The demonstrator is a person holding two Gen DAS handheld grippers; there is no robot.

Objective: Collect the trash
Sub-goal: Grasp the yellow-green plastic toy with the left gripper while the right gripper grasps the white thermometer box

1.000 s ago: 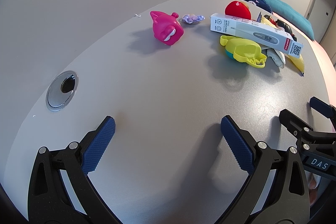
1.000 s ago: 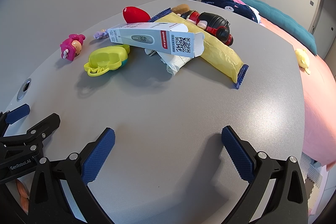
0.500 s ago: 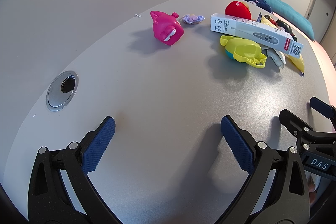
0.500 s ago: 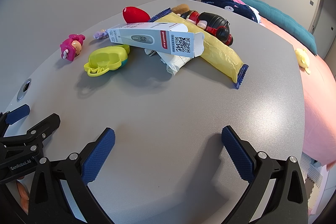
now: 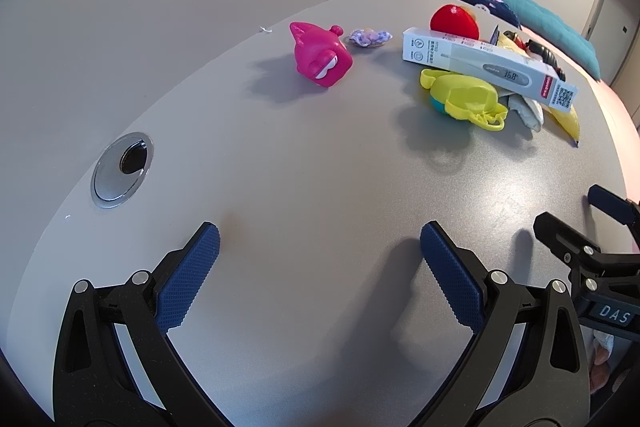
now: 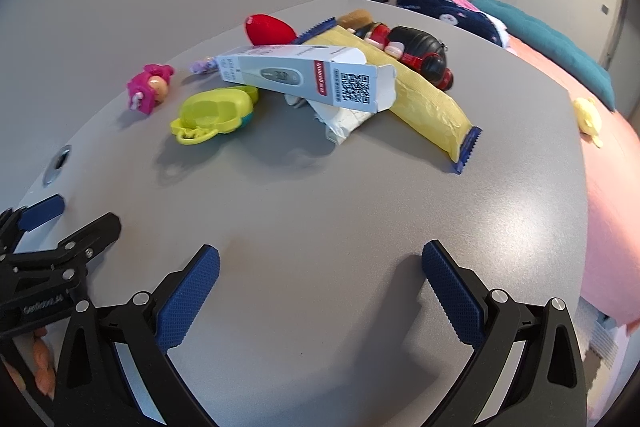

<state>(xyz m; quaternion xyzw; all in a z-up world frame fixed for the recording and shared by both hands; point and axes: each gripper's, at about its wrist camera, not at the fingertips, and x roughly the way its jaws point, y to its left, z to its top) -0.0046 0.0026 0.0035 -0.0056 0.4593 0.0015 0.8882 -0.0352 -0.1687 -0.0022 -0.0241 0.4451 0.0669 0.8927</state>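
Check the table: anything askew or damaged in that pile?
Yes. The thermometer box lies tilted, propped on the yellow-green toy and the crumpled white wrapper, its end flap open. The yellow snack bag lies flat beneath.

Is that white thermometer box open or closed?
Open. In the right wrist view the thermometer box has its end flap sticking out loose near the QR code. What's inside cannot be seen.

The left gripper [image 5: 318,259] hovers low over the tabletop [image 5: 320,163] with its 2 blue-padded fingers [image 5: 188,279] spread wide and nothing between them. The right gripper [image 6: 320,283] sits just beside it at the same height, its fingers [image 6: 452,295] equally far apart and empty. Each gripper shows at the edge of the other's view.
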